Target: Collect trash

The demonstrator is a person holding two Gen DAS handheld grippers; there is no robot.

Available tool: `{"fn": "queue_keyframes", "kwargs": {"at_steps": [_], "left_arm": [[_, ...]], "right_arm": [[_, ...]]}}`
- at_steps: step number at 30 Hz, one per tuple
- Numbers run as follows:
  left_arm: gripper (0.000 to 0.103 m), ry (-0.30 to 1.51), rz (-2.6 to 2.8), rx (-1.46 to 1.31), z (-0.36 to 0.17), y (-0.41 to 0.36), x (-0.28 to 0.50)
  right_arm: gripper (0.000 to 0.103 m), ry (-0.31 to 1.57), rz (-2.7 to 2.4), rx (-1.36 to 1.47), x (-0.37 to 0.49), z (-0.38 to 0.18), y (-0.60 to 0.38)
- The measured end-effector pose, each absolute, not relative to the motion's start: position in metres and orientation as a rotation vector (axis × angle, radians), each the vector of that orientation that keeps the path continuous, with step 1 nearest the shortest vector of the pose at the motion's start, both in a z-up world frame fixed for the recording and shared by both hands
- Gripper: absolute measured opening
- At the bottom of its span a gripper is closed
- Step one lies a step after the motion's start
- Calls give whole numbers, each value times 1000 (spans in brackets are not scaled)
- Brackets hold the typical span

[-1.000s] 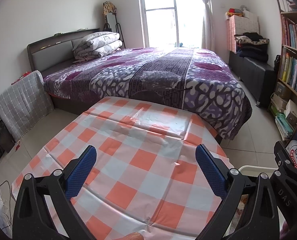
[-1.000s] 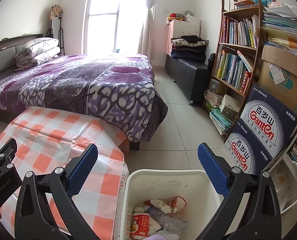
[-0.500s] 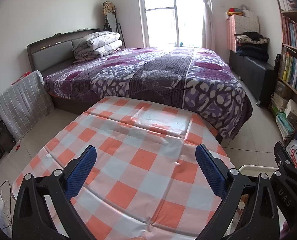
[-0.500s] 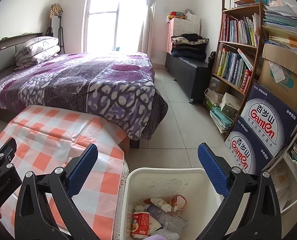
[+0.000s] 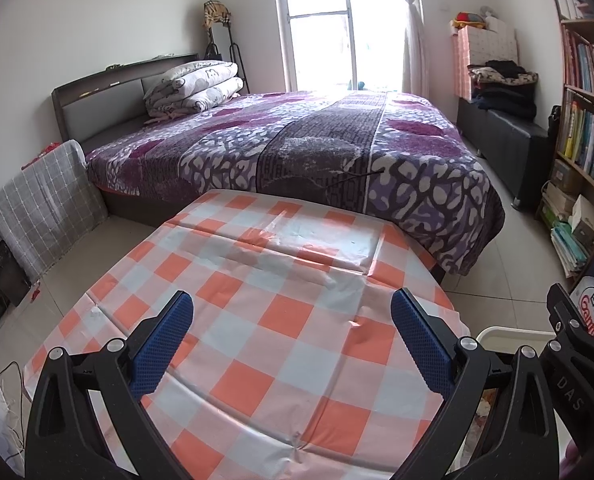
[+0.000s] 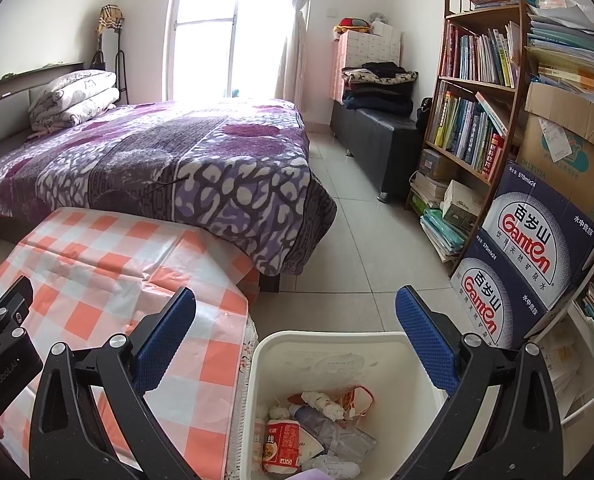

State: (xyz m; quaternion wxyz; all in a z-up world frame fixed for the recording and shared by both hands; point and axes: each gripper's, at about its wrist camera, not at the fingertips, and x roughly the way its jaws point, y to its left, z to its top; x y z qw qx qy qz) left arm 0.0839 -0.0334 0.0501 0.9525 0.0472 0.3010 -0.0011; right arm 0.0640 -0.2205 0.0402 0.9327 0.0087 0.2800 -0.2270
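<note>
Right gripper (image 6: 295, 334) held above white bin (image 6: 321, 344), fingers (image 6: 165, 340) spread wide, nothing between them. Bin directly below and between the finger tips, just beside the bench edge. Trash in bin (image 6: 309, 424): red-labelled can, crumpled tissues, plastic bottle, torn wrapper, heaped low against the near wall. A lilac scrap at the bottom frame edge, too cropped to identify.

Left gripper (image 5: 291, 338) over checked cloth (image 5: 281, 312) on the bench, fingers (image 5: 161, 348) likewise parted and empty. No loose trash seen on the cloth within either view; only creases and a small dent right of centre. Bin rim (image 5: 509, 334) visible at the lower right of the left view, behind the right gripper body.

Risks, as judgement: 
- Glossy, wrinkled cloth could snag a finger tip and drag if swept low, possibly off the bench edge.
- The two grippers close together near the bin; collision likely if both were moved toward it at once.
- Light bin could tip if a finger caught the rim.
- Any remaining trash outside both views would be missed.

Further off: bed (image 6: 145, 160) with purple cover behind the bench, bookshelf (image 6: 481, 92) and stacked water cartons (image 6: 533, 248) on the right.
</note>
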Motion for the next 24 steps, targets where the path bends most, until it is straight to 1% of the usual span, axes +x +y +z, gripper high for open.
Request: {"fn": "queue_keyframes", "kwargs": {"at_steps": [24], "left_arm": [[96,615,-37,120,44,-33,84]], "right_arm": [[96,628,-447,29,68,35,-223]]}}
